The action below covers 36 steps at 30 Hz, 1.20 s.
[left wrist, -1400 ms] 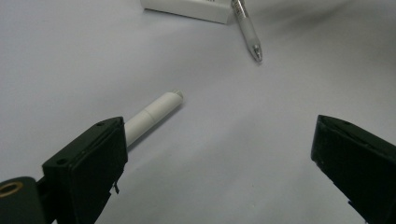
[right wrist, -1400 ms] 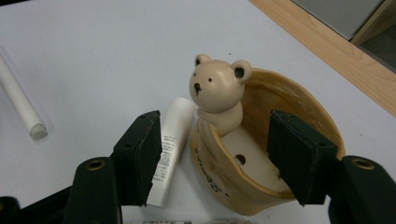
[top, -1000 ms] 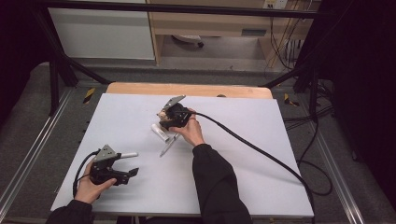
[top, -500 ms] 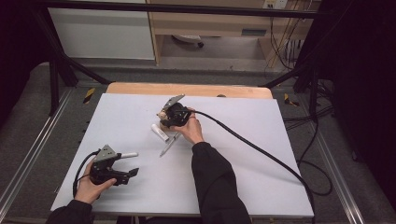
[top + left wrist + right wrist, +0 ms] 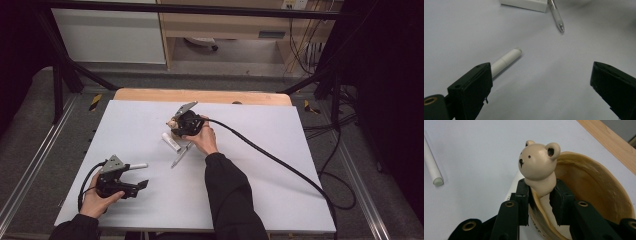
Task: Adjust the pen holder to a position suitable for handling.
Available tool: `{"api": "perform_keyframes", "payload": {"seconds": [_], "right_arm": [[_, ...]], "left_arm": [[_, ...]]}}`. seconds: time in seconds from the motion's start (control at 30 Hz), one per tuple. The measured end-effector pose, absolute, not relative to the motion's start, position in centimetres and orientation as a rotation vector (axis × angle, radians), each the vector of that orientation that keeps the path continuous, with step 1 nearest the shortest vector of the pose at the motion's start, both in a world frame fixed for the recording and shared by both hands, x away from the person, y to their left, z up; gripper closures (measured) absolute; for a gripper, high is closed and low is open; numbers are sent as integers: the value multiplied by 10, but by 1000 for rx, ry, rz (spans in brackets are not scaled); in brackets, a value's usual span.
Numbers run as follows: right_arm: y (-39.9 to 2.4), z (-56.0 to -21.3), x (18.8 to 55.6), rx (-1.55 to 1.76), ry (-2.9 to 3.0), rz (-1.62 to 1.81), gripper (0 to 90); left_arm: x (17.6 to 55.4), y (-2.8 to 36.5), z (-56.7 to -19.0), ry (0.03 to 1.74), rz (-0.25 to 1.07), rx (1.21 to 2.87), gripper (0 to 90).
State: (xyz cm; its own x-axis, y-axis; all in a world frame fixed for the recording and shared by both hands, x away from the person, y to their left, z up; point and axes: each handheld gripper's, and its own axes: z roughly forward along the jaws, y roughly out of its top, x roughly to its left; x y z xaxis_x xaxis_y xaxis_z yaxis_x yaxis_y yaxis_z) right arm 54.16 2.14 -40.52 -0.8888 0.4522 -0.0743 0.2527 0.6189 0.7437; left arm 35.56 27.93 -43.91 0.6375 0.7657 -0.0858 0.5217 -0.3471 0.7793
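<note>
Risk: left gripper (image 5: 142, 184), nearest the person, is idling w/ jaws spread wide, gripping nothing, so its jaw could be nudging the white tube (image 5: 506, 60) lying beside it. Farther out, right gripper (image 5: 539, 195) has just been closing and is clamping the bear figure (image 5: 538, 162) at the beige bowl (image 5: 596, 195) rim, mid-table; narrow neck grip may be slipping, tipping bowl.

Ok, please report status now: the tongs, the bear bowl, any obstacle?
Right tongs just closing, pinching beige bear-headed bowl at the bear's neck. Left tongs open, empty, beside white tube. Nothing blocking.
</note>
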Motion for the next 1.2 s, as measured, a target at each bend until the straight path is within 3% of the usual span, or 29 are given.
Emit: {"api": "perform_keyframes", "payload": {"seconds": [0.7, 1.2], "right_arm": [[-11, -358, 515, 604, 2575, 1155, 705], [-65, -364, 490, 683, 2581, 1155, 708]], "left_arm": [[355, 279, -439, 1002, 378, 2034, 42], [355, 278, -439, 1001, 382, 2040, 42]]}}
